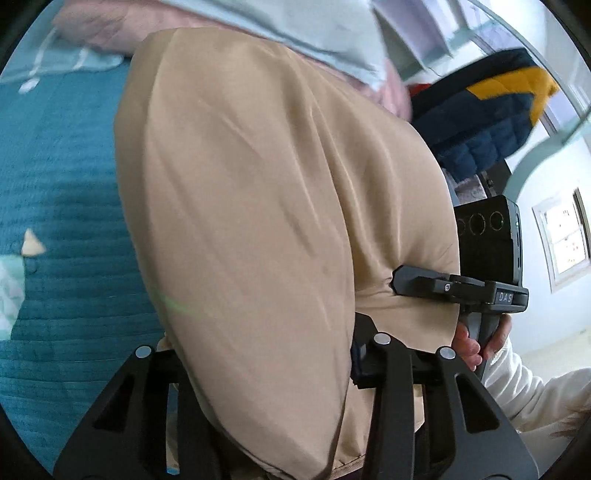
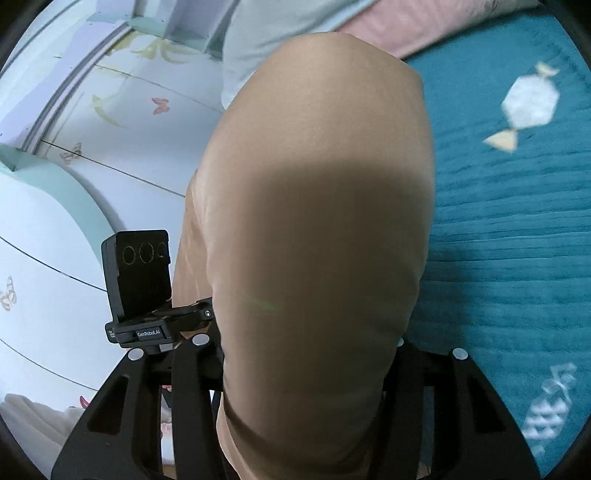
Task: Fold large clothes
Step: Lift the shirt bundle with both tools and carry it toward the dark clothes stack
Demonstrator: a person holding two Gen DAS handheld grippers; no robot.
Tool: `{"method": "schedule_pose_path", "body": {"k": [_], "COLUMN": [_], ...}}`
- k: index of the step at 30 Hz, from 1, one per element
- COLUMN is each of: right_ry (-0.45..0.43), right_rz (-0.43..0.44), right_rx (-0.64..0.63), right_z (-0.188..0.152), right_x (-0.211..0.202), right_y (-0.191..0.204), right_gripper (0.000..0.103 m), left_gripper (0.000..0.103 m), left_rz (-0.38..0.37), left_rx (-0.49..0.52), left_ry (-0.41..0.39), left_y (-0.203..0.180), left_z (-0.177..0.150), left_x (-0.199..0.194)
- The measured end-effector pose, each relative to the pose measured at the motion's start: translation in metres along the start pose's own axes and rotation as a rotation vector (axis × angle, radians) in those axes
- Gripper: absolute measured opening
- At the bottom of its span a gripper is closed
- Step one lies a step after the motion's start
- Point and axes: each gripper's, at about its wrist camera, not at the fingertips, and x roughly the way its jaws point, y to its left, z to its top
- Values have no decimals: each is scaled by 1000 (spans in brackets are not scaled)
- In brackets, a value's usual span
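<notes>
A home bedroom, likely a child's. A teal quilted bedspread [image 2: 509,236] with candy shapes stitched on it fills the right wrist view from 1 to 5 o'clock. Pale wardrobe doors [image 2: 122,122] painted with butterflies stand at 9 to 11 o'clock. A pink pillow [image 2: 402,26] lies at 12 o'clock. The left wrist view shows a window [image 1: 565,240] at 3 o'clock.

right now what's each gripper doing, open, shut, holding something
Left gripper: shut on the beige garment.
Right gripper: shut on the same beige garment, above the teal bedspread.
</notes>
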Motion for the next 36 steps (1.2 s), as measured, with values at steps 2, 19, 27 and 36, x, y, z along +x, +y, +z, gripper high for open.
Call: {"method": "schedule_pose_path", "body": {"k": [2, 19, 27, 36], "right_ry": [-27, -247, -269, -219], "right_rz": [-5, -84, -150, -251], "right_rx": [-9, -109, -118, -92], "right_z": [-3, -20, -10, 30], "right_x": [-22, -259, -331, -434], "right_y": [3, -7, -51, -113], "right_gripper": [46, 47, 47, 48], "left_gripper": [40, 40, 41, 41], "left_rz": [-12, -66, -129, -146], "left_rx": [31, 234, 219, 203], "left_ry": [-9, -65, -49, -45], "left_y": [-25, -252, -325, -402], "left_z": [4, 41, 57, 93], "left_x": [-3, 72, 142, 229]}}
